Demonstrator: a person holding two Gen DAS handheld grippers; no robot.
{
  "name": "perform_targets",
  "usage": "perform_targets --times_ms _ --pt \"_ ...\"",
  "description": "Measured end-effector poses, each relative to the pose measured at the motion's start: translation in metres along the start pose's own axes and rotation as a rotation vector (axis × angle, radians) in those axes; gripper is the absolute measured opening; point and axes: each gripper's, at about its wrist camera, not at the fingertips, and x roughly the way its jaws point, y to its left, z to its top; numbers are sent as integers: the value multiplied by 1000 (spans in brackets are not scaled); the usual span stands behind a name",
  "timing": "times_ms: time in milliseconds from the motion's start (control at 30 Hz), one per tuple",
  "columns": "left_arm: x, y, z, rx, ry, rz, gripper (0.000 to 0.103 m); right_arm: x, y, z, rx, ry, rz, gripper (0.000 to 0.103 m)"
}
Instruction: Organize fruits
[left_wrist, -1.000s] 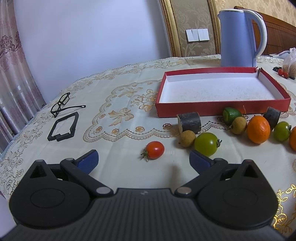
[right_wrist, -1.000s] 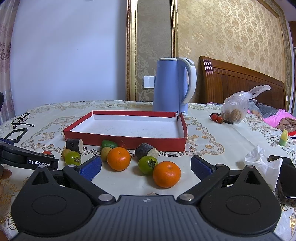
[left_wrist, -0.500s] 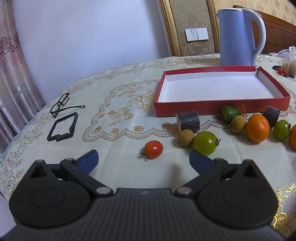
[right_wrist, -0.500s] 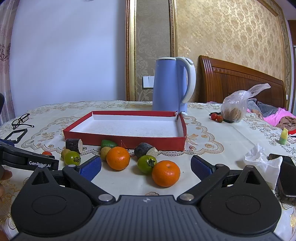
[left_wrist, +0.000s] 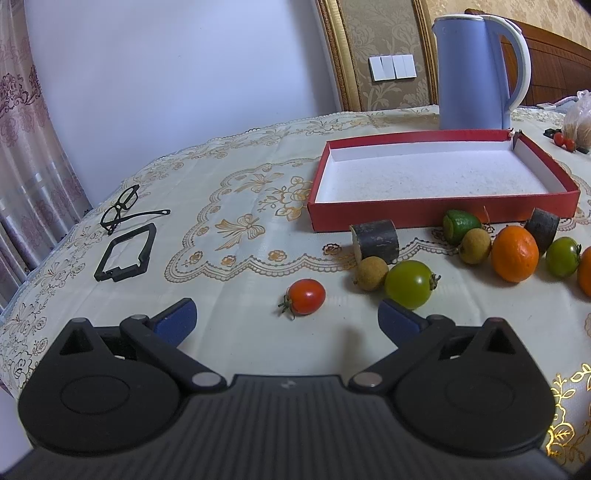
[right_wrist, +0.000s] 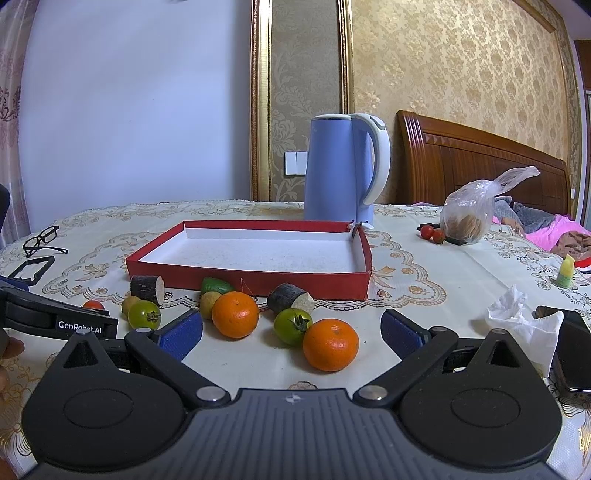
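A shallow red tray (left_wrist: 439, 218) with a white inside stands empty on the table; it also shows in the right wrist view (right_wrist: 258, 286). Loose fruit lies in front of it. My left gripper (left_wrist: 288, 321) is open and empty, just short of a red cherry tomato (left_wrist: 306, 296), with a green tomato (left_wrist: 408, 284) and a longan (left_wrist: 371, 273) to its right. My right gripper (right_wrist: 291, 332) is open and empty, just short of an orange (right_wrist: 330, 349), a green tomato (right_wrist: 293, 326) and a second orange (right_wrist: 235, 314).
A blue kettle (right_wrist: 343, 170) stands behind the tray. Glasses (left_wrist: 123, 208) and a black frame (left_wrist: 125, 253) lie at the left. A plastic bag (right_wrist: 469, 214), a tissue (right_wrist: 524, 325) and a phone (right_wrist: 574, 350) lie at the right. Dark sugarcane pieces (left_wrist: 375, 240) lie among the fruit.
Both grippers have crept slightly forward and stay open; the fruit has not moved.
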Motion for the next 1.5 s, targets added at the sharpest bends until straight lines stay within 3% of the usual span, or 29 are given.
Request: perform_targets --times_ms 767,867,1000,1167,1267,1367,1433,1500 --pt "2 0 -2 -6 0 -21 103 0 -3 -1 13 9 23 103" --pt "0 10 -3 -2 -25 -59 103 2 -5 -1 11 13 23 103" --pt "-1 39 -14 4 -52 -213 103 3 -15 0 4 8 -2 103" --pt "-7 59 -17 32 -128 -264 102 7 -27 3 60 16 31 103" --pt "-9 59 -13 67 -169 -264 87 8 -26 4 51 7 43 103" --pt "-2 53 -8 89 -152 -295 72 10 -23 5 26 3 43 103" --pt "7 49 -8 98 -122 -313 44 11 -21 5 8 1 36 103" --pt "20 46 -7 86 -73 -342 25 13 -20 4 -4 0 29 103"
